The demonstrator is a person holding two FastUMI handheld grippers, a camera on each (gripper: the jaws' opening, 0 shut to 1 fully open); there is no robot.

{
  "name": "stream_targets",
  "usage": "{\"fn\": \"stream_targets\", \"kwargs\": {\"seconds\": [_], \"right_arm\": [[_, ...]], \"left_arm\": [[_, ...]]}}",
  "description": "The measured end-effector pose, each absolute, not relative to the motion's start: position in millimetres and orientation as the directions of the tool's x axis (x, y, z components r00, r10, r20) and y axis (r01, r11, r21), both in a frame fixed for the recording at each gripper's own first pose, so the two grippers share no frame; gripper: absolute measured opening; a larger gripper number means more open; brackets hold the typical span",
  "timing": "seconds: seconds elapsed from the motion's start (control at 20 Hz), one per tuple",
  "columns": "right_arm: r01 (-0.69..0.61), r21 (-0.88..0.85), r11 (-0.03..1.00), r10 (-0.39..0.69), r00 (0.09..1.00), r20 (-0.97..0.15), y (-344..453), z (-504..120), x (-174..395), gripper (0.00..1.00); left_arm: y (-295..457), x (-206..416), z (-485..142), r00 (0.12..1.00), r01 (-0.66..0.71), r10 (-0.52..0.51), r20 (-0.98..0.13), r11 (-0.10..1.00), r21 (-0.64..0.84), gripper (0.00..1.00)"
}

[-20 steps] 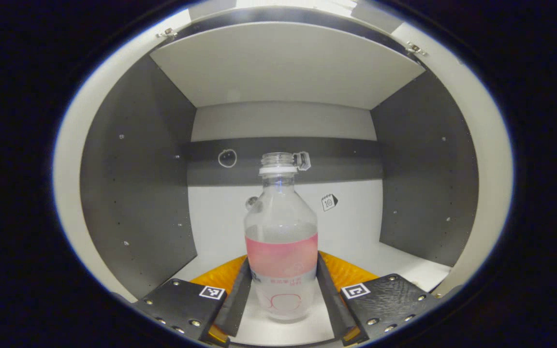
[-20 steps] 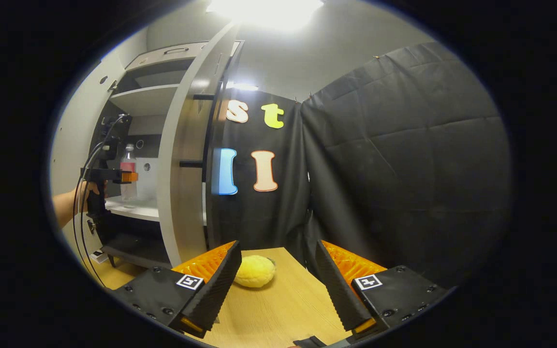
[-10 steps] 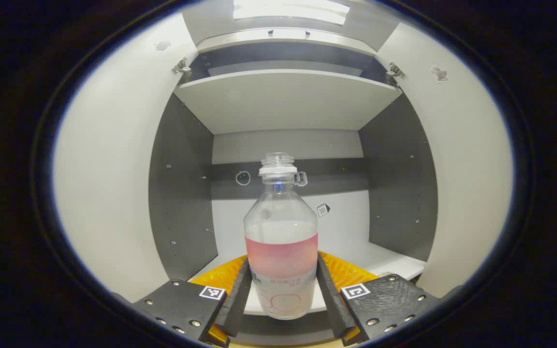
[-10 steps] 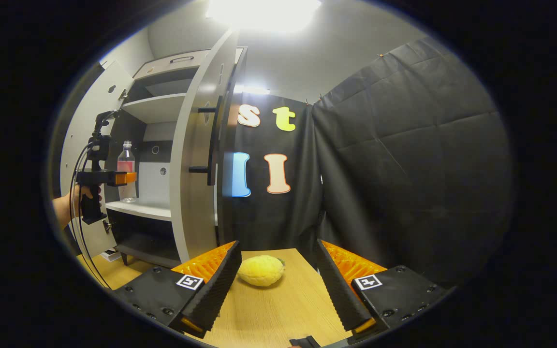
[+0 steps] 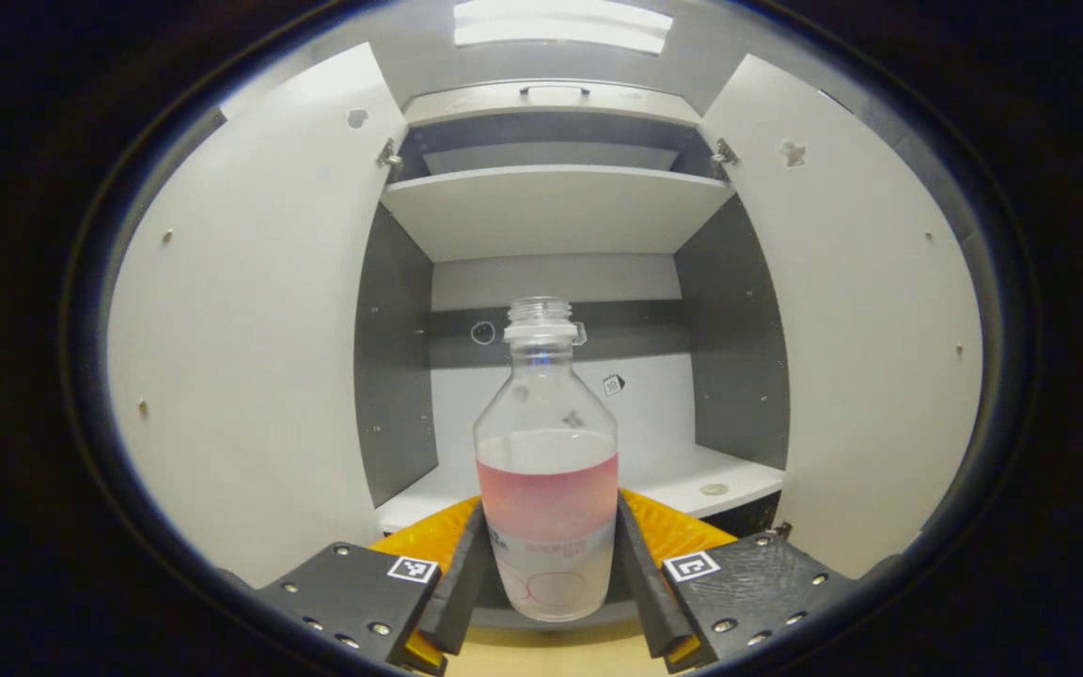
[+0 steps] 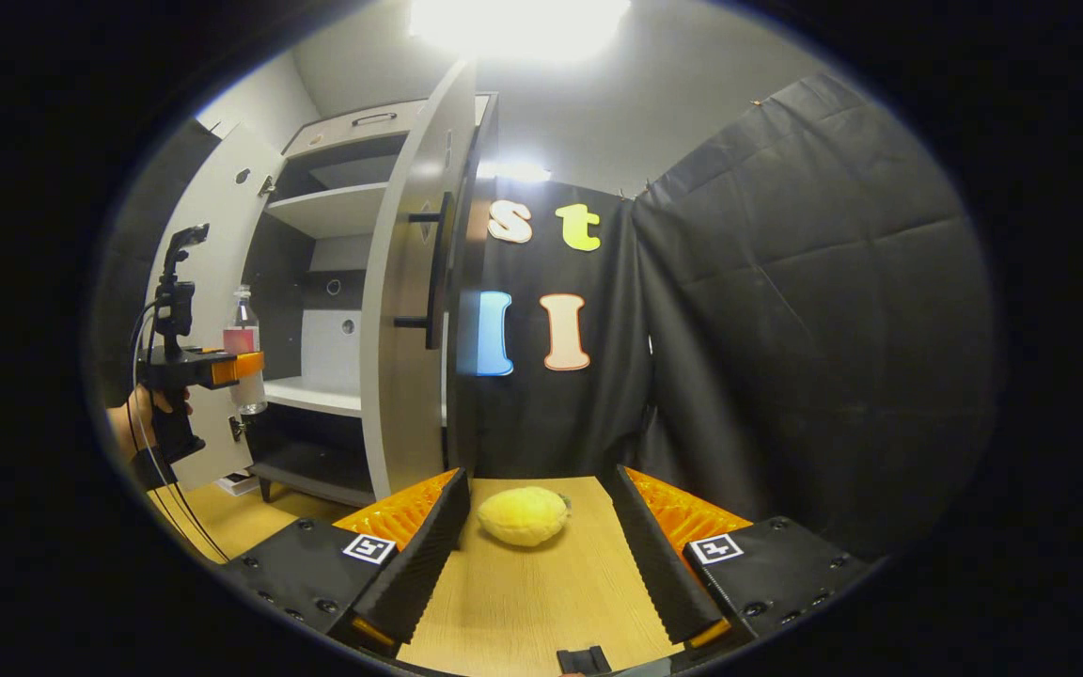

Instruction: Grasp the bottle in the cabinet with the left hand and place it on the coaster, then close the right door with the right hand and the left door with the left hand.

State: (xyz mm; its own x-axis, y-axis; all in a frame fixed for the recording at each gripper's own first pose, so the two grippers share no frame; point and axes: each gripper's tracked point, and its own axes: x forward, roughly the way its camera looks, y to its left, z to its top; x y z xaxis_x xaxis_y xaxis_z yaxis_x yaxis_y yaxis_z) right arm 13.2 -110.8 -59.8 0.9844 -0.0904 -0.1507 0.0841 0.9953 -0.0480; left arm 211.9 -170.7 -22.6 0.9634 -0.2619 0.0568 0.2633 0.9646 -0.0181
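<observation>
The bottle (image 5: 547, 470) stands upright between the two fingers of the left gripper (image 5: 549, 574), which press on its lower body from both sides, over the pink label band. It is clear, without a cap, and holds some liquid up to about the top of that band. It hangs in front of the cabinet (image 5: 551, 207), out past the front edge of the shelf (image 5: 673, 480) and level with it, its base clear of any surface. In the right gripper view the same bottle (image 6: 243, 353) shows at the cabinet's open front, clamped in the left gripper (image 6: 227, 367), with a hand (image 6: 142, 418) on the gripper's handle.

Both cabinet doors stand wide open: the left door (image 5: 250, 348) swung out to one side of the bottle, the right door (image 5: 866, 320) to the other. A small round thing (image 5: 714, 489), too small to tell, lies on the shelf toward the right door.

The right gripper (image 6: 539, 555) is well apart from the cabinet, over a wooden table (image 6: 541, 611). Its jaws are spread wide and grip nothing. A yellow lemon-like thing (image 6: 523, 515) lies on the table beyond the fingertips, between the lines of the two fingers and not touched by them.
</observation>
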Motion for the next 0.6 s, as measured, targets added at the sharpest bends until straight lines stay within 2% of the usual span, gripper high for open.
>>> {"fn": "stream_targets", "kwargs": {"seconds": [0.45, 0.6], "right_arm": [[0.035, -0.068, 0.997, -0.046, 0.984, -0.17, -99, -64, -12, 0.98], [0.013, -0.066, 0.998, -0.026, 0.981, -0.193, -91, -71, -16, 0.96]], "left_arm": [[-148, 143, -78, 0.965, 0.263, -0.261, 0.031, 0.961, -0.088, 0.72], [-143, 125, -112, 0.963, 0.263, -0.267, -0.027, 0.959, -0.107, 0.72]]}}
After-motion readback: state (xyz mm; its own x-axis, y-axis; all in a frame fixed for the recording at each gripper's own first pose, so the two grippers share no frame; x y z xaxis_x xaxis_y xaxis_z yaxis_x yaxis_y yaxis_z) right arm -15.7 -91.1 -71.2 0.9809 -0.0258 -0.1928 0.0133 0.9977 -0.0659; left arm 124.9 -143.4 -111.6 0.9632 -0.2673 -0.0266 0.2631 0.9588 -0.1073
